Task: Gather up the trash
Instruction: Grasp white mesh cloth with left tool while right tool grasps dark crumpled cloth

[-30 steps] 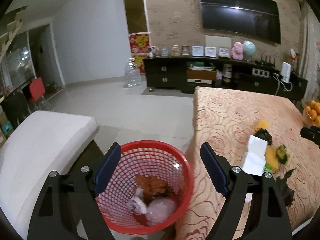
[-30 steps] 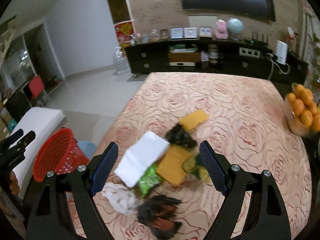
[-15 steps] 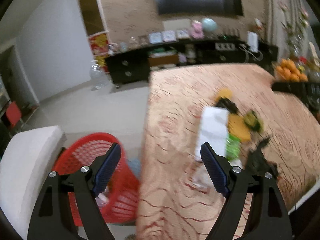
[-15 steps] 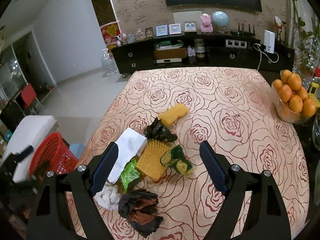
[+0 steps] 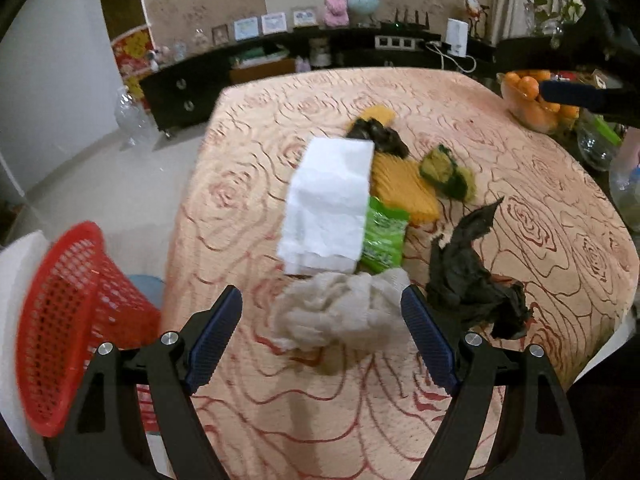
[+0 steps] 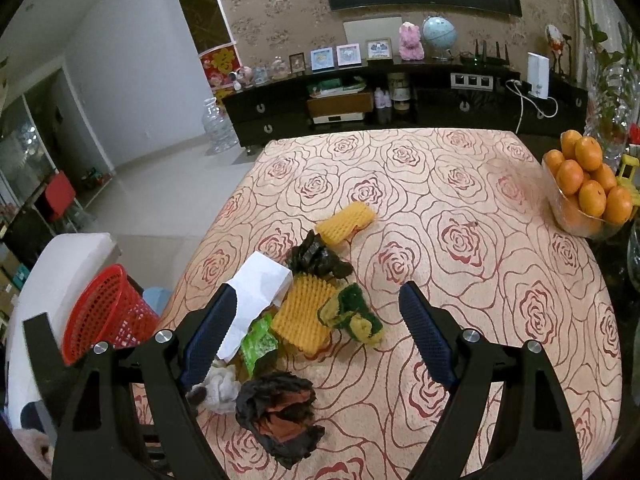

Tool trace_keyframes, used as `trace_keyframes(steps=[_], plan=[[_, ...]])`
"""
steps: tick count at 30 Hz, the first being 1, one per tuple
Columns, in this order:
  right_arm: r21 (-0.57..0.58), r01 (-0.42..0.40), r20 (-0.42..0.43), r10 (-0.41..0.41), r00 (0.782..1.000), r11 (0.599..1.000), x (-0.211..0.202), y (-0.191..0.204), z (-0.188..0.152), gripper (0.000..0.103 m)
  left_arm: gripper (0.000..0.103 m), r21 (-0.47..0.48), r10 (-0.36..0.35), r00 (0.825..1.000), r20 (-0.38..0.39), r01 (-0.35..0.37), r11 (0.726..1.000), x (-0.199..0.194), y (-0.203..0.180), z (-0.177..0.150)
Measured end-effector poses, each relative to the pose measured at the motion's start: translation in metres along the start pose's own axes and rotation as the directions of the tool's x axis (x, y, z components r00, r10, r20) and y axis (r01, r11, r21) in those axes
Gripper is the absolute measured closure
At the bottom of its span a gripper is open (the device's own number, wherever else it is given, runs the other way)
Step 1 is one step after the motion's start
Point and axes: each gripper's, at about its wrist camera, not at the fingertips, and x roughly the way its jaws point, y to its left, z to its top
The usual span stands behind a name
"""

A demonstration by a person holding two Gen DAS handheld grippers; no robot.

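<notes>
Trash lies in a heap on the rose-patterned table. A crumpled whitish tissue sits nearest, and my left gripper is open with this tissue between its spread fingers, pads not pressing it. Behind it lie a white paper napkin, a green wrapper, yellow foam netting and a black crumpled bag. My right gripper hangs open above the yellow netting and a green-yellow scrap. The red mesh basket stands on the floor left of the table.
A bowl of oranges stands at the table's right edge beside glassware. A white seat is behind the basket. A dark TV cabinet runs along the far wall, with open floor left of the table.
My left gripper swung from above the red basket rightwards and down over the table, ending around the crumpled tissue. The right gripper has stayed nearly still over the heap.
</notes>
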Motion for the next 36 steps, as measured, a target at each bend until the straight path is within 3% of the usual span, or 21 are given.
trace_keyframes(steps=[7,9,12,16,27,31,36], plan=[[0.008,-0.008,-0.012,0.008,1.000,1.000,0.000,-0.003,-0.003,0.022,0.026,0.013,-0.024,0.999,-0.044,0.024,1.000,0.022,-0.011,-0.007],[0.009,-0.012,-0.015,0.012,1.000,1.000,0.000,-0.003,-0.003,0.022,0.039,0.003,-0.043,0.997,-0.058,0.043,0.999,0.027,-0.010,-0.009],[0.009,-0.017,-0.022,0.017,1.000,1.000,0.001,-0.003,-0.004,0.022,0.048,-0.031,-0.083,0.995,-0.063,0.081,0.996,0.029,-0.008,-0.009],[0.008,-0.033,-0.044,0.033,0.998,0.999,0.005,-0.001,-0.008,0.022,0.055,-0.048,-0.098,0.994,-0.056,0.096,0.994,0.027,-0.006,-0.007],[-0.081,-0.069,-0.139,0.057,0.989,0.994,0.026,0.016,-0.038,0.022,0.057,-0.105,-0.017,0.999,0.028,0.020,0.994,-0.011,0.028,0.005],[-0.122,-0.106,-0.170,0.084,0.982,0.987,0.033,0.025,-0.051,0.023,0.057,-0.123,0.032,0.997,0.076,-0.022,0.992,-0.031,0.038,0.010],[-0.199,-0.131,-0.219,0.087,0.972,0.971,0.046,0.045,-0.070,0.022,0.057,-0.130,0.043,0.992,0.119,-0.028,0.991,-0.049,0.045,0.016]])
